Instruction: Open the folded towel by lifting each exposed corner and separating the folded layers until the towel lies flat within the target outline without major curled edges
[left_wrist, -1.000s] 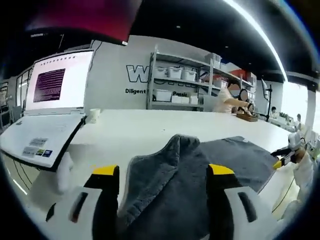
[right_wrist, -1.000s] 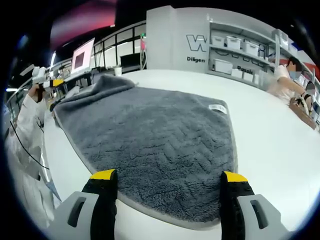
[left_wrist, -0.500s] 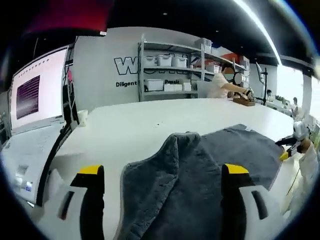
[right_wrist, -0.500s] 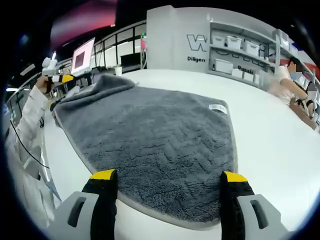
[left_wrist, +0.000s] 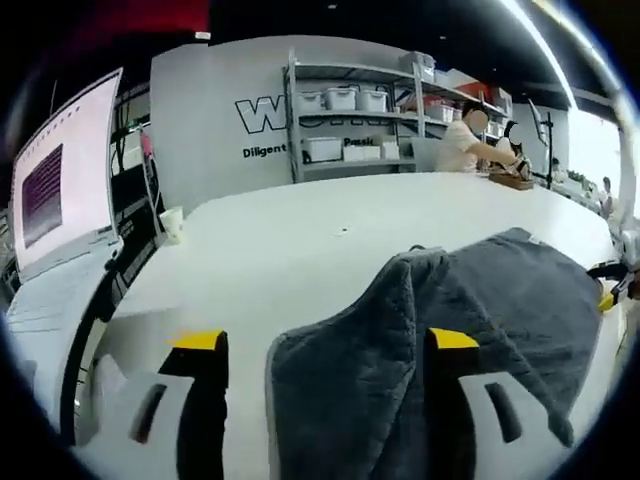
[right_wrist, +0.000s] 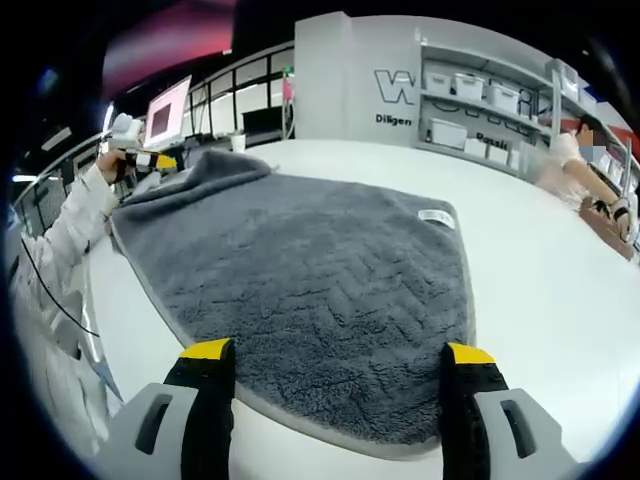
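**Towel nearly spread, one corner still humped**

The grey towel (right_wrist: 310, 290) lies on the white tabletop (right_wrist: 560, 300), mostly flat in the right gripper view, its small label (right_wrist: 436, 215) facing up near the far edge; the right tongs (right_wrist: 338, 352) stand released, jaws apart over the near hem, grasping nothing. In the left gripper view the towel (left_wrist: 480, 330) rises in a raised fold (left_wrist: 400, 290) between the jaws of the left tongs (left_wrist: 326, 340), which look spread and not closed on the cloth; whether a jaw touches the pile I cannot tell.

The step in hand seems to be the last corner; the next move likely calls for gripping that humped edge, drawing it outward and laying it down.

No target outline can be made out; the towel's near edges are cut off under both tongs.
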